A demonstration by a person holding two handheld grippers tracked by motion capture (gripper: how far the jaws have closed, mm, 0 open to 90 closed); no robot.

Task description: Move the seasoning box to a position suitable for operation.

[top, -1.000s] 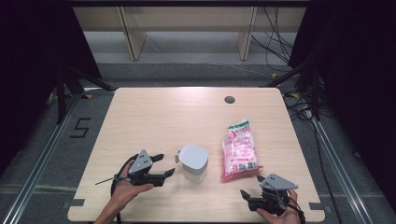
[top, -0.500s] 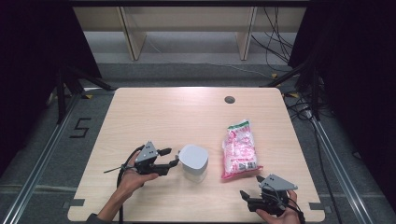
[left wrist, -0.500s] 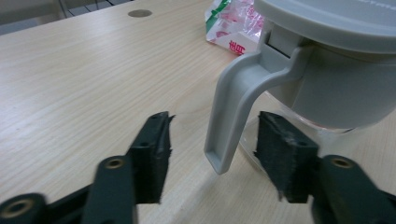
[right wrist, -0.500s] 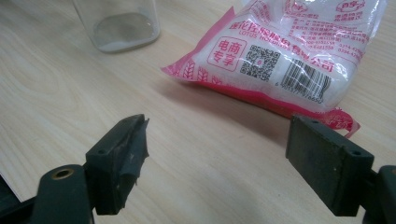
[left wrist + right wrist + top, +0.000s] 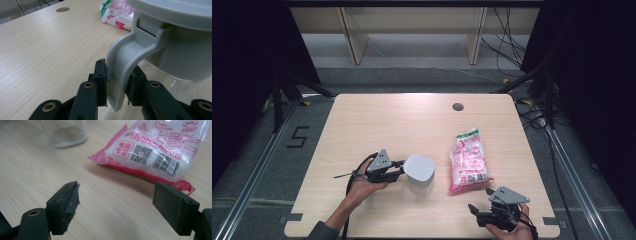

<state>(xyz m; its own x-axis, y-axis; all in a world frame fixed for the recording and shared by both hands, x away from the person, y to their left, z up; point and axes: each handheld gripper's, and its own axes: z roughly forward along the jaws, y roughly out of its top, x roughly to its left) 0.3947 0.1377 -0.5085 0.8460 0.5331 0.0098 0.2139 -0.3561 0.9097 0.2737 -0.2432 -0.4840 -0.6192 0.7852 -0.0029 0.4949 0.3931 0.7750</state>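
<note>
A clear jug with a grey lid (image 5: 419, 172) stands near the table's front middle. My left gripper (image 5: 398, 173) reaches it from the left. In the left gripper view my left gripper (image 5: 117, 77) is shut on the jug's grey handle (image 5: 125, 57), one pad on each side. A pink and white food bag (image 5: 468, 160) lies flat to the jug's right. My right gripper (image 5: 480, 200) rests open at the front right, just in front of the bag's near end. In the right gripper view the open right gripper (image 5: 116, 202) faces the bag (image 5: 150, 152), with the jug's clear base (image 5: 65, 132) farther off.
The light wooden table (image 5: 387, 120) has a round cable hole (image 5: 457, 106) near its back edge. Wooden shelf legs (image 5: 349, 35) stand on the floor behind. A floor mark "5" (image 5: 298, 136) and rails lie to the left.
My left gripper moved right and forward to the jug and shut on its handle. The right gripper, the bag and the jug stayed put.
</note>
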